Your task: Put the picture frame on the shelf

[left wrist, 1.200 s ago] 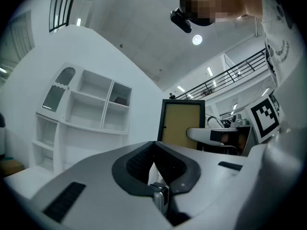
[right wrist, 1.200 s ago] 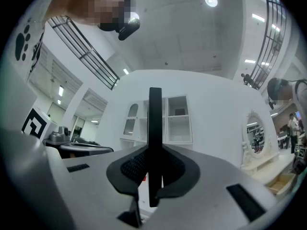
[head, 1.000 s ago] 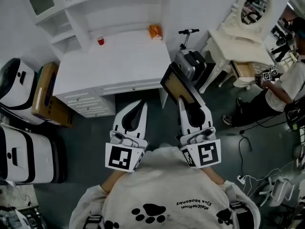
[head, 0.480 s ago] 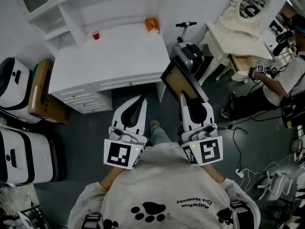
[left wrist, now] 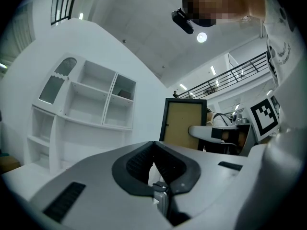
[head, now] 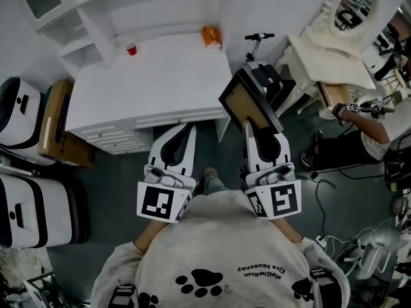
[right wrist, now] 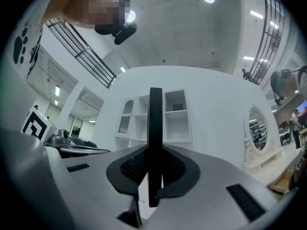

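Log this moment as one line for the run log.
phase: carry | right gripper: shut on picture frame | left gripper: shut, empty | shelf: ahead, frame not yet on it

Picture frame (head: 249, 105): black rim, tan panel, tilted, clamped in right hand-held gripper (head: 260, 133). Shelf (head: 96, 11): white, well apart.

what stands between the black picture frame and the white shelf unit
Nothing visible does. The black picture frame in the right gripper has open air over the white desk; a small red cup and an orange object sit low at its back, under the white shelf.
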